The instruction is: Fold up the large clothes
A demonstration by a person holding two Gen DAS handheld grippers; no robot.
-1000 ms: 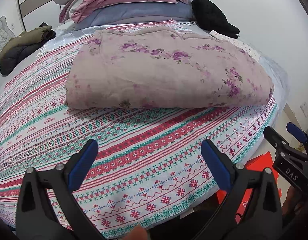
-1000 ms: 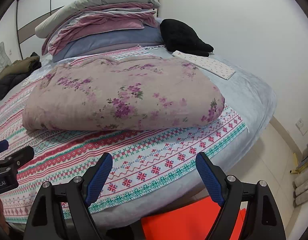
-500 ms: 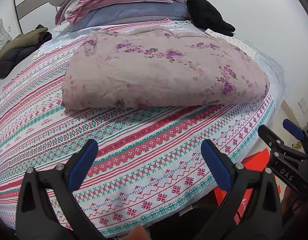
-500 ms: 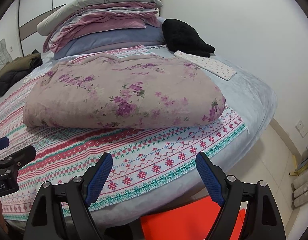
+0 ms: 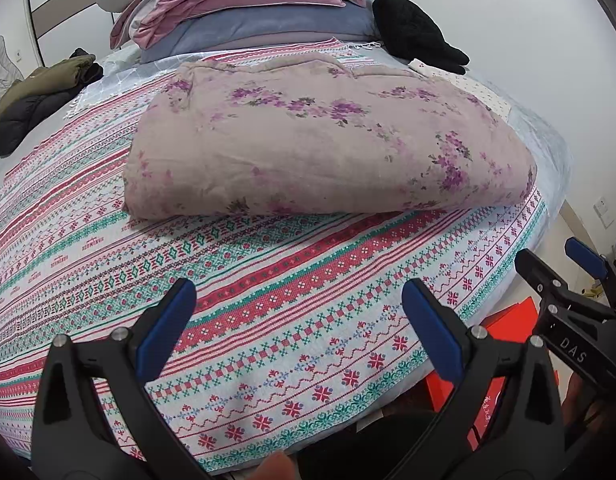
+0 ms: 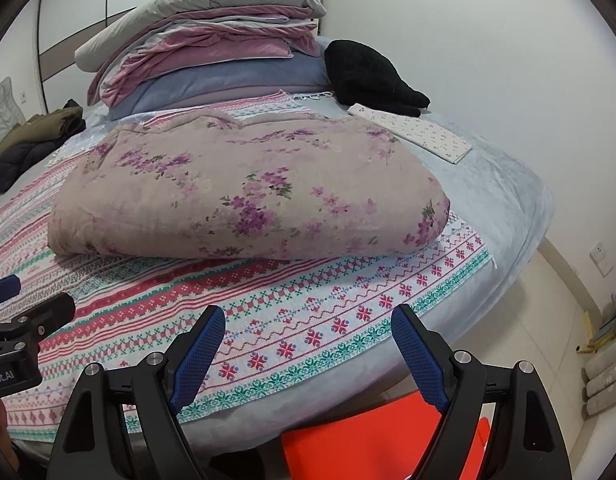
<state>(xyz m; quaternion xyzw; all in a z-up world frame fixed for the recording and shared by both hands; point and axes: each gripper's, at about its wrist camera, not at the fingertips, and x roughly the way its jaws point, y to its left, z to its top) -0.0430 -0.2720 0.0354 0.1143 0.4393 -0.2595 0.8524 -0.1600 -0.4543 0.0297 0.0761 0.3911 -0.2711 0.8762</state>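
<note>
pinkish floral quilt point(image 5: 328, 152), folded thick, on patterned bedspread point(image 5: 267, 300)

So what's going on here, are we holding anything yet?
Not yet. The left gripper and right gripper are both open and empty, hovering over the near edge of the patterned bedspread. The floral quilt lies folded in the middle of the bed, untouched, with stacked bedding behind it.

The bedding stack point(image 5: 243, 12) was cut off by the left-wrist view's top edge; the red box point(image 6: 380, 440) sat partly hidden behind the right hand-held gripper point(image 6: 308, 356).
</note>
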